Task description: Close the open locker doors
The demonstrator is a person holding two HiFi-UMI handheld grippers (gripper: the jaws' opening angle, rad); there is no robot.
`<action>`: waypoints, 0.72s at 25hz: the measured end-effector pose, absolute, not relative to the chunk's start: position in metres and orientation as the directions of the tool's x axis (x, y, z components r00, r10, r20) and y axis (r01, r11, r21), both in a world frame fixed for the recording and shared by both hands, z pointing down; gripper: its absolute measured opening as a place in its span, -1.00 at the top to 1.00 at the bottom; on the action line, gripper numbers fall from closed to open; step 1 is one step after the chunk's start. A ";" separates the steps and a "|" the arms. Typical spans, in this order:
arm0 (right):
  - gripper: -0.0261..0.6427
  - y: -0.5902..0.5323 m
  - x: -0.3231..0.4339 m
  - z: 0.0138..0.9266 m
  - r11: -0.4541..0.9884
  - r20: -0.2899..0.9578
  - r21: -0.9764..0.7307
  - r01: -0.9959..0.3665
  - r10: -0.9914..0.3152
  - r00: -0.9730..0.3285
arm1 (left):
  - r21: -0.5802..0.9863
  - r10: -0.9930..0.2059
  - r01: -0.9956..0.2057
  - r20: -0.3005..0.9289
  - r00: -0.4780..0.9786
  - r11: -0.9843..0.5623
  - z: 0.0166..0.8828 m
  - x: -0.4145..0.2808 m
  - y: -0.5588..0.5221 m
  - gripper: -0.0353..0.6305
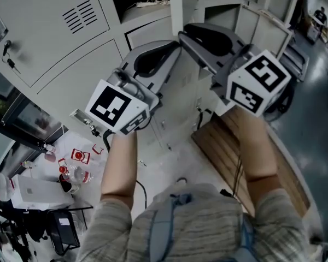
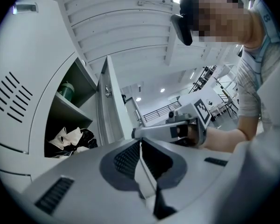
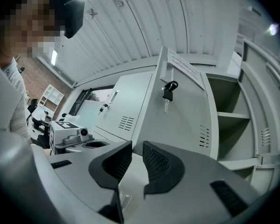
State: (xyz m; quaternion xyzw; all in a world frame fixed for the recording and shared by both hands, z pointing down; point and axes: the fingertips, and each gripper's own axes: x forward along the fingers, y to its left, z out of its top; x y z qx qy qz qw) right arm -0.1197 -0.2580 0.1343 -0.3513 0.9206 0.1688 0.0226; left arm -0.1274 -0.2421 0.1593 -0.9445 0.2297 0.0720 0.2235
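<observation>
- Tongs first: the left gripper (image 2: 140, 143) has its pads drawn together to a thin seam with nothing between them. The right gripper (image 3: 135, 149) keeps a narrow gap, also empty. Neither needs a grip, since a door likely only wants a push.
- Ahead of the right gripper stands the keyed door (image 3: 182, 125), swung out from its compartment (image 3: 228, 129). A key (image 3: 169, 93) hangs from the lock, so I judge the flat panel below it the safer place to press.
- Ahead of the left gripper, the edge-on door (image 2: 111, 111) stands open beside a second compartment (image 2: 70, 111).
- That compartment holds a green bottle (image 2: 65, 89) and a black-and-white bag (image 2: 73, 138). The bag sits near the front and may catch the door.
- Further out, a wooden bench (image 1: 229, 146) lies below the lockers.
</observation>
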 end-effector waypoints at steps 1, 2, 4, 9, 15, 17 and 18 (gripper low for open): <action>0.69 -0.260 -0.124 0.135 0.699 -0.159 0.296 -0.651 -0.636 -0.755 | -0.388 -0.409 -0.472 -0.237 0.881 -0.792 0.160 -0.132 -0.244 0.88; 0.69 -0.263 -0.129 0.135 0.704 -0.158 0.293 -0.647 -0.631 -0.759 | -0.387 -0.417 -0.478 -0.236 0.878 -0.788 0.160 -0.136 -0.246 0.88; 0.69 -0.268 -0.138 0.135 0.719 -0.155 0.285 -0.634 -0.618 -0.770 | -0.385 -0.435 -0.494 -0.233 0.870 -0.780 0.160 -0.146 -0.251 0.88; 0.69 -0.280 -0.157 0.133 0.741 -0.155 0.283 -0.609 -0.591 -0.792 | -0.388 -0.473 -0.527 -0.232 0.850 -0.756 0.158 -0.165 -0.260 0.88; 0.69 -0.294 -0.177 0.131 0.760 -0.152 0.272 -0.590 -0.572 -0.806 | -0.384 -0.520 -0.562 -0.217 0.826 -0.733 0.162 -0.184 -0.271 0.88; 0.69 -0.300 -0.182 0.130 0.765 -0.153 0.267 -0.586 -0.567 -0.810 | -0.383 -0.530 -0.569 -0.212 0.821 -0.728 0.162 -0.189 -0.274 0.88; 0.69 -0.302 -0.184 0.130 0.767 -0.151 0.267 -0.583 -0.565 -0.811 | -0.383 -0.535 -0.572 -0.210 0.818 -0.725 0.162 -0.191 -0.276 0.88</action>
